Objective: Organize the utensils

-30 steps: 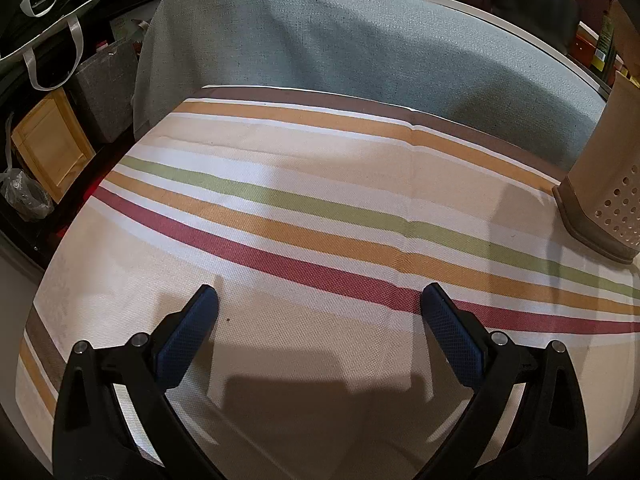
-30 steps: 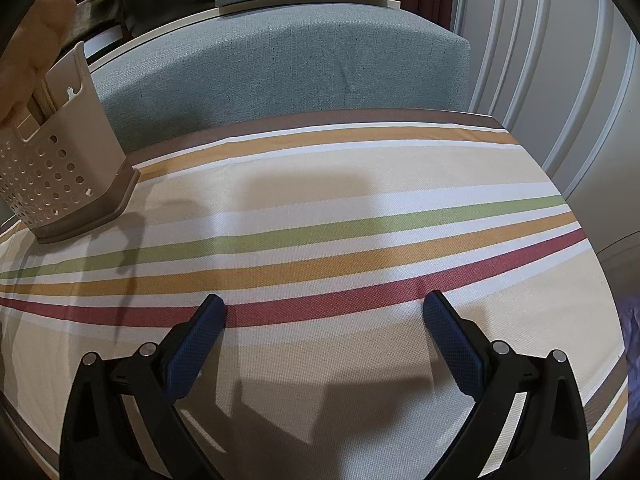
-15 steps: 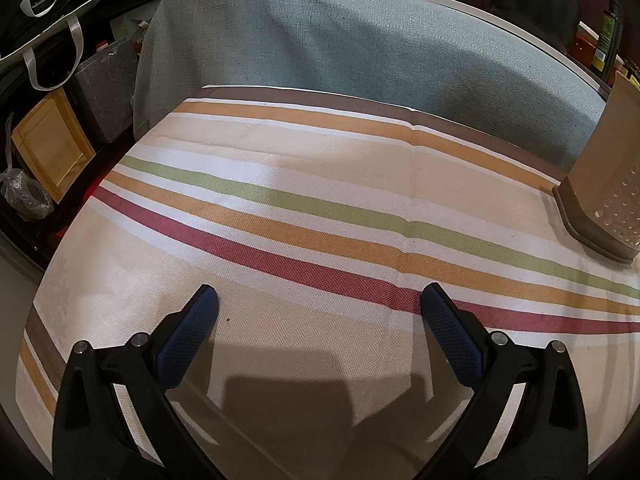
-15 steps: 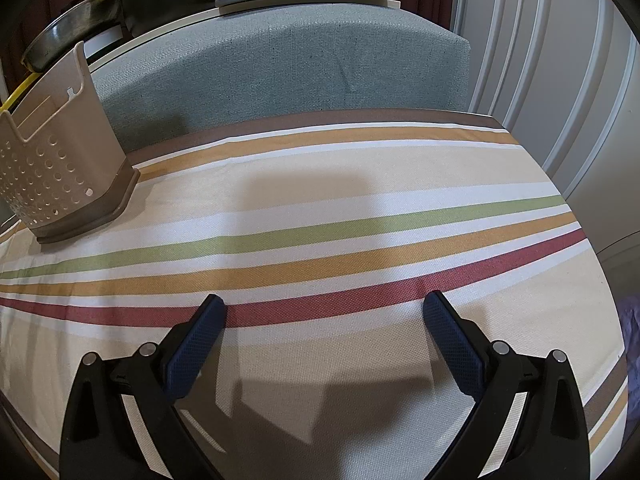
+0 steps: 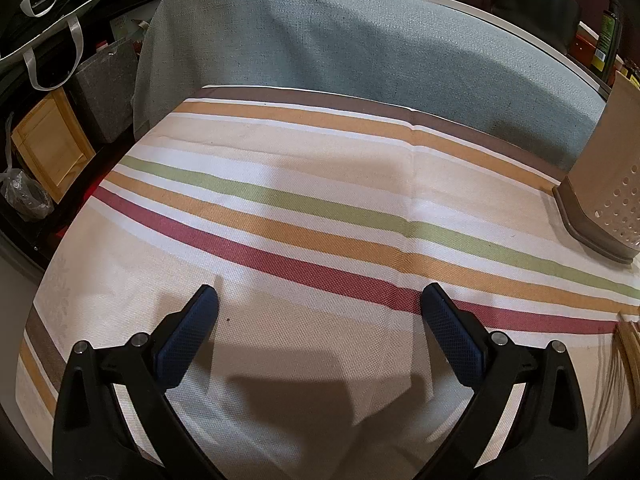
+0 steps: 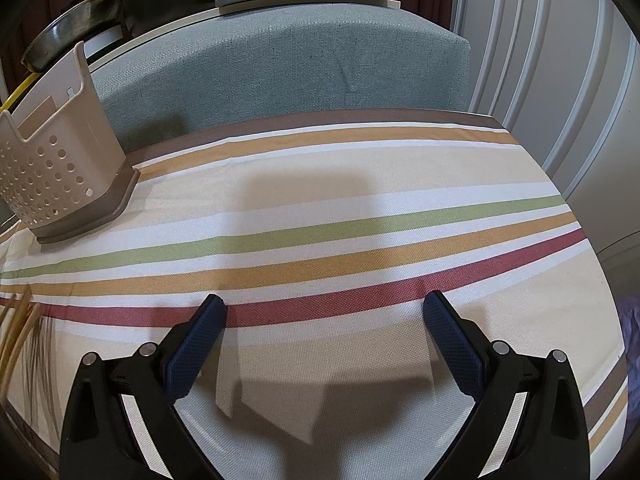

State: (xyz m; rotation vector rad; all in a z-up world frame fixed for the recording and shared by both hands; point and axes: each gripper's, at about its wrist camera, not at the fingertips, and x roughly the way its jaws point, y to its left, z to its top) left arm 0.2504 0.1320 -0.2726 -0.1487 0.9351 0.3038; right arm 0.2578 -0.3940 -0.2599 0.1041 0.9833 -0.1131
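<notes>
A beige perforated utensil holder (image 6: 52,176) with a brown base stands upright on the striped tablecloth (image 6: 320,208), far left in the right wrist view and at the right edge (image 5: 612,196) in the left wrist view. Thin wooden sticks, probably chopsticks (image 6: 18,332), show at the left edge of the right wrist view and at the right edge (image 5: 628,344) of the left wrist view. My left gripper (image 5: 320,300) is open over the cloth with nothing between its fingers. My right gripper (image 6: 325,310) is likewise open and empty.
A grey fabric-covered block (image 5: 360,52) rises behind the table's far edge. Bags and a wooden frame (image 5: 48,148) sit on the floor at the left. A dark pan (image 6: 76,28) and bottles stand behind the holder. White ribbed panels (image 6: 560,80) lie beyond the right edge.
A hand that was at the holder's top one second ago has gone. Wooden sticks have come into view on the cloth between the two grippers. Both grippers stay still and open.
</notes>
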